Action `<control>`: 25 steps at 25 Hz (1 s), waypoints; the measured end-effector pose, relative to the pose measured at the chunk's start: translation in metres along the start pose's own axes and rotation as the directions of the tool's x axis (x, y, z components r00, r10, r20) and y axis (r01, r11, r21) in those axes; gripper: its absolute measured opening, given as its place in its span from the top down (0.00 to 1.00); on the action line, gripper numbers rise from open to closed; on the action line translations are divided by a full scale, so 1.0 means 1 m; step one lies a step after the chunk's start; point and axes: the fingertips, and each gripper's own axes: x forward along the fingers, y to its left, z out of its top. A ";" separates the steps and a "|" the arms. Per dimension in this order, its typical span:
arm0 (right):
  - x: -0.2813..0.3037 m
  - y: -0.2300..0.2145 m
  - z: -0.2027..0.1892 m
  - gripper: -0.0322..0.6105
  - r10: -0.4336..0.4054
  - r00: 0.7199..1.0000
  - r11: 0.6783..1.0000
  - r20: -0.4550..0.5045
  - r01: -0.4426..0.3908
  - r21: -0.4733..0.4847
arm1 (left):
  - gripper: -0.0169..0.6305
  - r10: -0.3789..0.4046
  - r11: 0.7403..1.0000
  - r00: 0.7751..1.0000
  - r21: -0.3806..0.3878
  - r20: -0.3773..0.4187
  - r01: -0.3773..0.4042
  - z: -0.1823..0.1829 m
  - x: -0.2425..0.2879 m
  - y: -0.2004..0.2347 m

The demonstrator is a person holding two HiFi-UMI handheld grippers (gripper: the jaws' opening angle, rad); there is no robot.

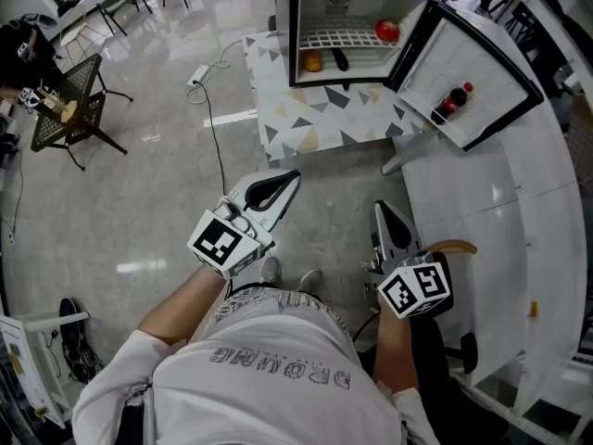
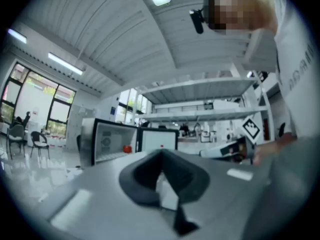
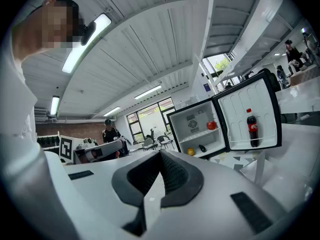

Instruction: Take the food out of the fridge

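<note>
The small black fridge [image 1: 357, 26] stands open at the far side on a low table, its door [image 1: 468, 82] swung right. Inside, a red round fruit [image 1: 387, 31] lies on the wire shelf; an orange fruit [image 1: 313, 61] and a dark oblong item [image 1: 340, 59] lie below it. A cola bottle [image 1: 451, 100] stands in the door rack. My left gripper [image 1: 283, 188] and right gripper [image 1: 383, 213] are both shut and empty, held level well short of the fridge. The right gripper view shows its jaws [image 3: 160, 156] closed, with the fridge [image 3: 197, 129] beyond. The left gripper [image 2: 161, 156] is also closed.
The fridge's table [image 1: 306, 114] has a triangle-patterned top. A curved white counter [image 1: 491, 193] runs along the right, with a yellow-brown curved thing [image 1: 454, 247] on it beside my right gripper. A power strip and cable [image 1: 197, 74] lie on the floor; chairs [image 1: 74, 109] stand far left.
</note>
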 end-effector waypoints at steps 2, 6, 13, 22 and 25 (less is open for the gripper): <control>0.000 -0.002 0.000 0.95 -0.003 1.000 1.000 0.001 0.003 -0.003 | 0.96 0.001 1.000 1.000 0.006 -0.002 -0.001 0.001 0.001 0.000; 0.001 -0.009 0.001 0.95 -0.010 1.000 1.000 0.004 0.010 0.000 | 0.96 -0.004 1.000 1.000 0.025 -0.016 0.004 -0.001 0.005 -0.001; -0.001 -0.016 0.002 0.95 -0.009 1.000 1.000 -0.006 0.008 -0.022 | 0.96 0.004 1.000 1.000 0.031 -0.017 -0.004 -0.002 0.012 -0.005; -0.016 -0.041 0.007 0.95 0.007 1.000 1.000 0.007 -0.007 -0.013 | 0.96 0.016 0.999 1.000 0.041 -0.016 -0.015 -0.001 0.034 -0.026; -0.024 -0.051 0.007 0.95 0.014 1.000 1.000 0.008 -0.014 -0.009 | 0.96 0.030 0.999 0.999 0.044 -0.040 -0.028 -0.004 0.042 -0.034</control>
